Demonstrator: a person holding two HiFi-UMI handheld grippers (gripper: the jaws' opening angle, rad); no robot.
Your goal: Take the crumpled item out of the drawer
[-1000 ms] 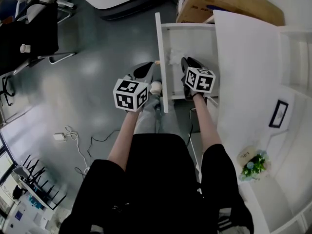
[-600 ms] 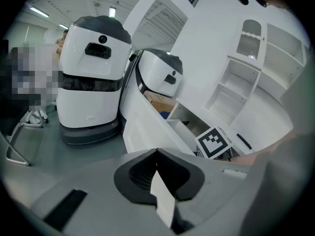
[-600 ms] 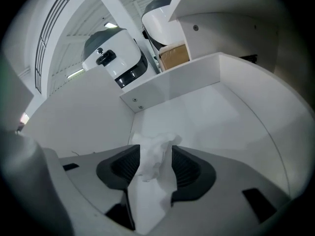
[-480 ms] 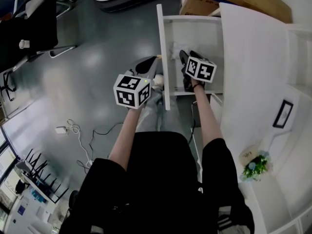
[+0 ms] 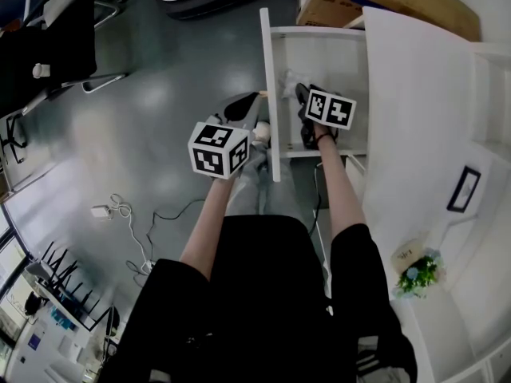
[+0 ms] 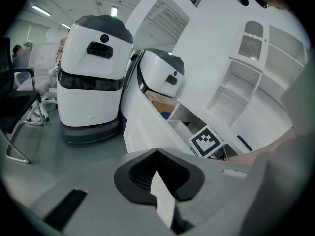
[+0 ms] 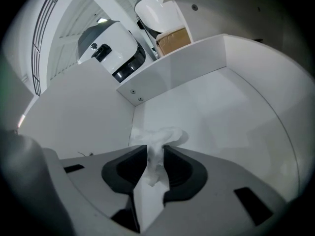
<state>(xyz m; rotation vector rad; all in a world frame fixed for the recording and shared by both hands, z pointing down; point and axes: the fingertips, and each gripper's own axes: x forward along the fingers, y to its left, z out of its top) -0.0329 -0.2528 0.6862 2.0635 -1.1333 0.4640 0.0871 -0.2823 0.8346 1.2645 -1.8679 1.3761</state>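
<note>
The white drawer [image 5: 319, 54] stands pulled open beside the white counter. A crumpled white tissue [image 5: 287, 81] lies at its left inner wall. My right gripper [image 5: 306, 96] reaches down into the drawer. In the right gripper view its jaws are closing, and the tissue [image 7: 160, 139] is pinched between the dark pads [image 7: 177, 163] of the right gripper [image 7: 155, 154]. My left gripper [image 5: 239, 107] hangs outside the drawer front, over the floor, holding nothing. In the left gripper view the tips of the left gripper [image 6: 157, 154] meet.
A cardboard box [image 5: 383, 2] sits beyond the drawer. The white counter [image 5: 415, 94] runs along the right, with a small plant [image 5: 415, 270] and a picture frame [image 5: 463, 188]. White robot bases [image 6: 93, 82] stand ahead. A chair [image 5: 56, 38] and cables [image 5: 112, 214] are on the floor at left.
My right gripper has moved deeper into the drawer toward the tissue at the left wall and closed around it. The left gripper has hardly moved.
</note>
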